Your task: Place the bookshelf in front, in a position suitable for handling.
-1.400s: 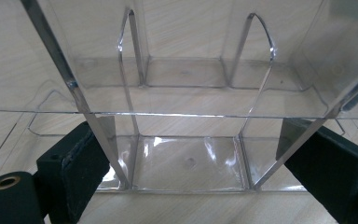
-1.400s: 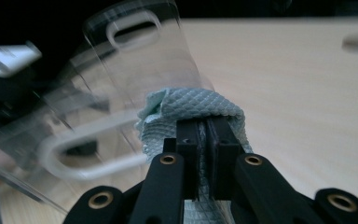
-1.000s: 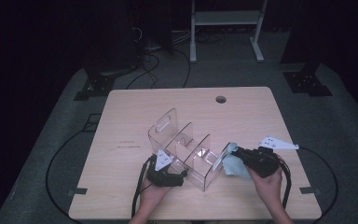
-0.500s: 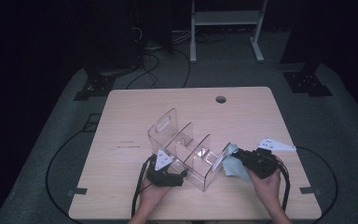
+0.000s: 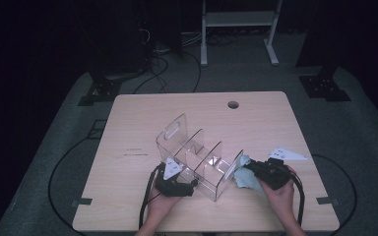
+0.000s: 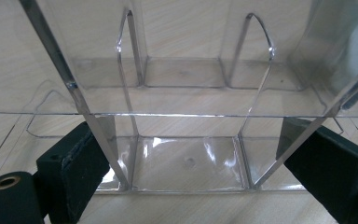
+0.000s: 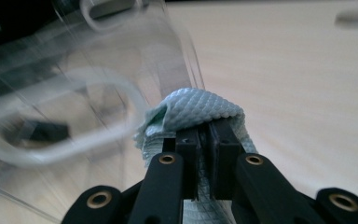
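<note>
On the table (image 5: pixel 128 128), right gripper (image 7: pixel 204 135) clamps a pale cloth (image 7: pixel 193 109) against the clear organizer (image 5: pixel 197 152); left gripper (image 6: pixel 191 158) jaws apart, straddling its near wall.

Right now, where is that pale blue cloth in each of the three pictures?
High view: the cloth lies low and right of middle, pinched by the right tool beside the clear plastic organizer.
Left gripper view: I cannot make the cloth out through the clear walls.
Right gripper view: centre, bunched over the shut jaw tips.
Shared landmark: the clear plastic organizer.
</note>
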A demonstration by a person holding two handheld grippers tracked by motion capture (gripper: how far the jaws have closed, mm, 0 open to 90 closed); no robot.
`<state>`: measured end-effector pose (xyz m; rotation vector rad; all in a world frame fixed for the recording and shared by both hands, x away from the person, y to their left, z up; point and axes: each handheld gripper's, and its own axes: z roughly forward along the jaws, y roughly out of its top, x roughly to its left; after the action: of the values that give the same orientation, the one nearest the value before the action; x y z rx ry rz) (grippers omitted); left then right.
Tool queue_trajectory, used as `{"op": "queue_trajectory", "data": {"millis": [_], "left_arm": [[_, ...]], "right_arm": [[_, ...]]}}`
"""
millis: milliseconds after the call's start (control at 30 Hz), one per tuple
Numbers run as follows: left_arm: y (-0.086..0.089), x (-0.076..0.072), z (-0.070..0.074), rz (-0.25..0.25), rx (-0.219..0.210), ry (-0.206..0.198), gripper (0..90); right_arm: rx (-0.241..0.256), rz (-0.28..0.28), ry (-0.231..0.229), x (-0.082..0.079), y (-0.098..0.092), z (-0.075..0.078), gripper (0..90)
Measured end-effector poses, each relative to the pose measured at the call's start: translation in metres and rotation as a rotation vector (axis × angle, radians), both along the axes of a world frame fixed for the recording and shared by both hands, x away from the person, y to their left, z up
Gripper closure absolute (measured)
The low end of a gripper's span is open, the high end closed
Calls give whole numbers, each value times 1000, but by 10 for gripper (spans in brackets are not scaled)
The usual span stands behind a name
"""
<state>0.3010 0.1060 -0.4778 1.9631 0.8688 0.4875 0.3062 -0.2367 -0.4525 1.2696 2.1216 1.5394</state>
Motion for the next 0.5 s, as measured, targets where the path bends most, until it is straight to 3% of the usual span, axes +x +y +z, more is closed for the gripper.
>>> {"op": "queue_trajectory", "data": {"millis": [67,133,167,233,367,433,500], "left_arm": [[1,1,0,1,4,1,86],[2,1,0,2,3,0,86],[2,1,0,4,3,1,86],[3,1,0,5,3,4,86],[3,1,0,4,-1,4,86],[3,1,0,4,0,3,86],[2,1,0,7,3,2,86]], "right_arm": [[11,5,64,5,0,-18,842],[55,10,121,9,-2,-27,841],[49,8,143,10,-2,-29,842],[33,5,143,11,0,-28,842],[-24,-4,83,6,3,-16,842],[-22,2,92,7,3,-18,842],[-32,4,139,10,4,-28,841]]}}
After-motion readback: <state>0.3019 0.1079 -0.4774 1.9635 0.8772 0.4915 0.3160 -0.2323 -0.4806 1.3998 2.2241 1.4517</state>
